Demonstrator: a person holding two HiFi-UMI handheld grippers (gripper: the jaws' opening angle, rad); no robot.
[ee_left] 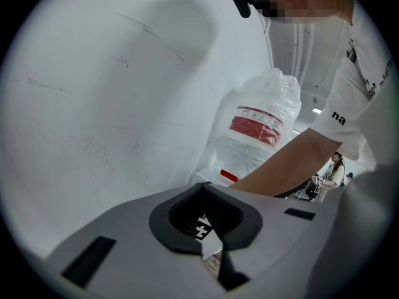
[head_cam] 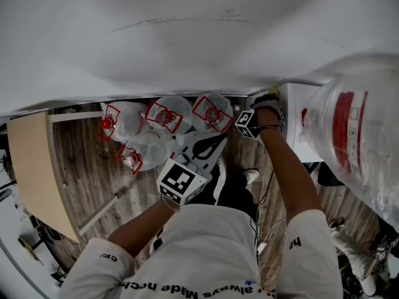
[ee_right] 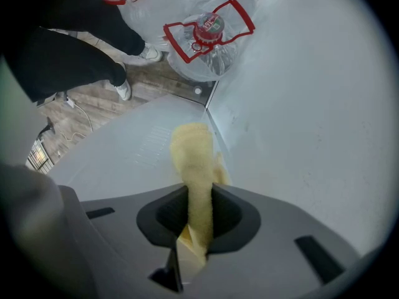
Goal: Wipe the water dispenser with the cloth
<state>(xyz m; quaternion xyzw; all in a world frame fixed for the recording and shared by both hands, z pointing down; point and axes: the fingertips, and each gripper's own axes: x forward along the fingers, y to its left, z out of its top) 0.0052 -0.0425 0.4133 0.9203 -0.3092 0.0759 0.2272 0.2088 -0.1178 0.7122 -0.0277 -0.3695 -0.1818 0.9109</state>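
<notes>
Against the white wall [head_cam: 187, 36], at the back corner of the water dispenser [ee_right: 128, 157], my right gripper [ee_right: 194, 232] has its fingers clamped on the yellow cloth [ee_right: 193, 161]. The free end of the cloth pokes forward and seems to lie on the dispenser's smooth top panel.

The cloth looks light, soft and limp. I judge it will fold over rather than push, so it is best dragged flat with the grip near its bunched middle, as it is now.

The dispenser looks stiff and slick, and it should take pressure well. The big bagged water bottle [head_cam: 355, 136] on it is probably heavy, so I'd avoid knocking it.

My left gripper [ee_left: 211, 245] hangs low by my body, its fingers together on nothing.
</notes>
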